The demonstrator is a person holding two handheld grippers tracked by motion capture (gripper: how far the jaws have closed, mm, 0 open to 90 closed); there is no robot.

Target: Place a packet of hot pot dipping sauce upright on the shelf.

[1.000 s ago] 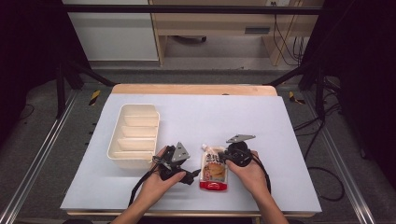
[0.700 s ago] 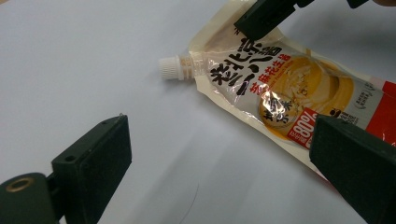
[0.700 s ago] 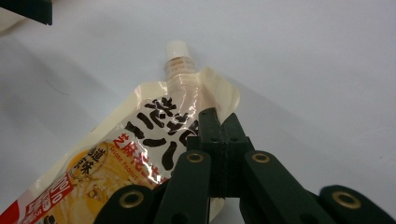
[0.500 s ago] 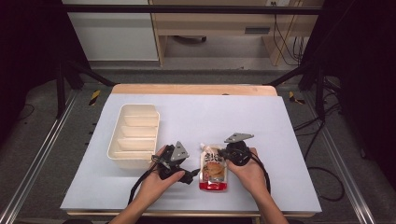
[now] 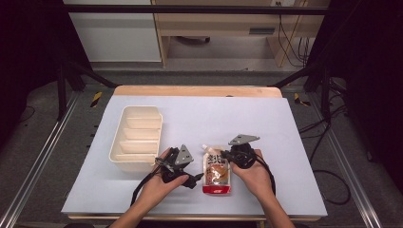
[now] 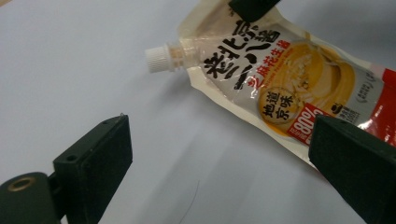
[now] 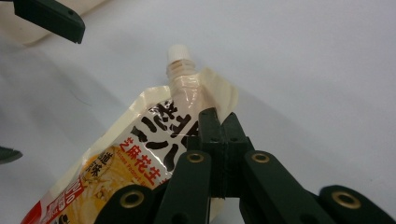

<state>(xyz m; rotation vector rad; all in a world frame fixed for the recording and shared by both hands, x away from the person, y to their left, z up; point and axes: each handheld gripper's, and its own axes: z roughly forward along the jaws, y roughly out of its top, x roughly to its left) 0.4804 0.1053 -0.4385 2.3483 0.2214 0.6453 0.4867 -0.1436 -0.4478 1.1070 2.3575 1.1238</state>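
The right gripper [image 7: 219, 133] has just closed onto the white-capped, printed sauce pouch [image 5: 216, 173]; the left gripper [image 6: 224, 163] hangs open; lifting likely comes next.

Cream divided tray [image 5: 135, 135] at left on pale blue table [image 5: 199, 118], wooden edge beyond.

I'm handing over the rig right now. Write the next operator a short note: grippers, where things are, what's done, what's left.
Right gripper: shut on the sauce pouch, pinching its top edge beside the white cap.
Left gripper: open, holding nothing, pointing at the pouch from its left.
Pouch lies flat on the table, right of the cream divided tray, which holds nothing.
Done: pouch gripped.
Left: probably lift it and set it in the tray.
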